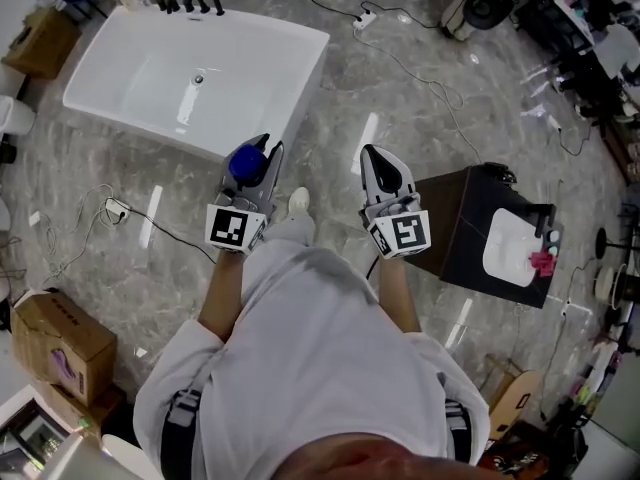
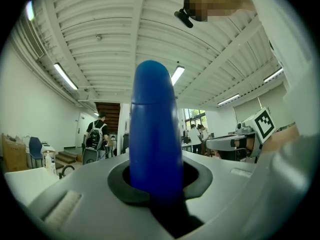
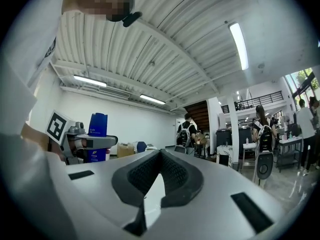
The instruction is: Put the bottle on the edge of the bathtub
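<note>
A blue bottle [image 1: 245, 163] stands between the jaws of my left gripper [image 1: 258, 160], which is shut on it. In the left gripper view the bottle [image 2: 154, 134] rises straight up from the dark pads [image 2: 112, 181] against the ceiling. The white bathtub [image 1: 312, 66] lies on the floor ahead and to the left; the bottle hangs just short of its near corner. My right gripper [image 1: 383, 166] is held beside the left one at the same height, shut with nothing in it. Its ribbed pads [image 3: 172, 171] meet at the tip. From the right gripper view the bottle [image 3: 98, 125] shows at the left.
A black tap [image 1: 195, 3] sits at the tub's far end. A black cabinet with a white basin [image 1: 480, 230] stands to the right. Cardboard boxes [image 1: 60, 343] lie at the lower left, and cables [image 1: 110, 208] run over the grey floor. People [image 2: 97, 134] walk far off.
</note>
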